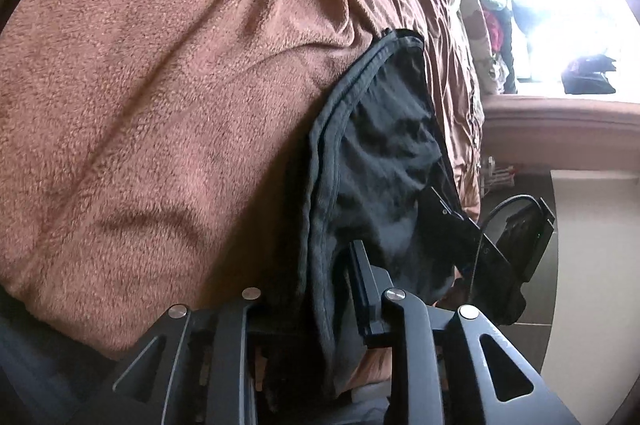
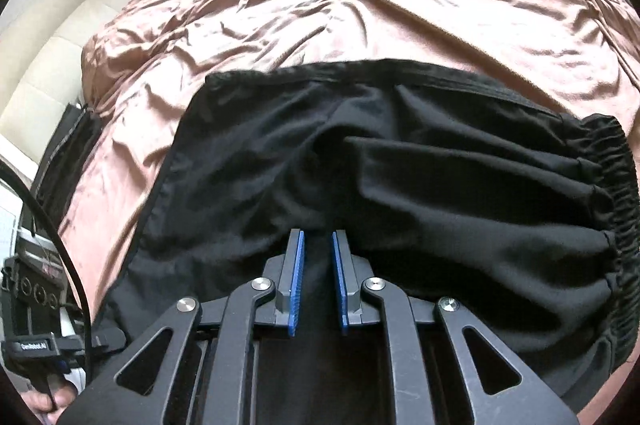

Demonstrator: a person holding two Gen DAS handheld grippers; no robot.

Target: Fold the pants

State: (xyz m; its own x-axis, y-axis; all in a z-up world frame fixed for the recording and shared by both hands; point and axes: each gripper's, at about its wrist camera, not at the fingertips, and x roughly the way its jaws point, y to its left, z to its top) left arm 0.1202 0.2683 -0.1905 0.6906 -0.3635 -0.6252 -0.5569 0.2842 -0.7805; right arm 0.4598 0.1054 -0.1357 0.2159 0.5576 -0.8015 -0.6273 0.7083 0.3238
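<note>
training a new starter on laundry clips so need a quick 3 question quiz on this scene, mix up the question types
1. True or false: the pants lie on a green towel.
2. In the right wrist view, the pants' elastic waistband sits toward which edge of the picture? A) left B) right C) top
3. Fill in: the pads of the right hand-held gripper are ___ in colour.

Key: 1 false, they lie on a pinkish satin bedspread; 2 B; 3 blue.
</note>
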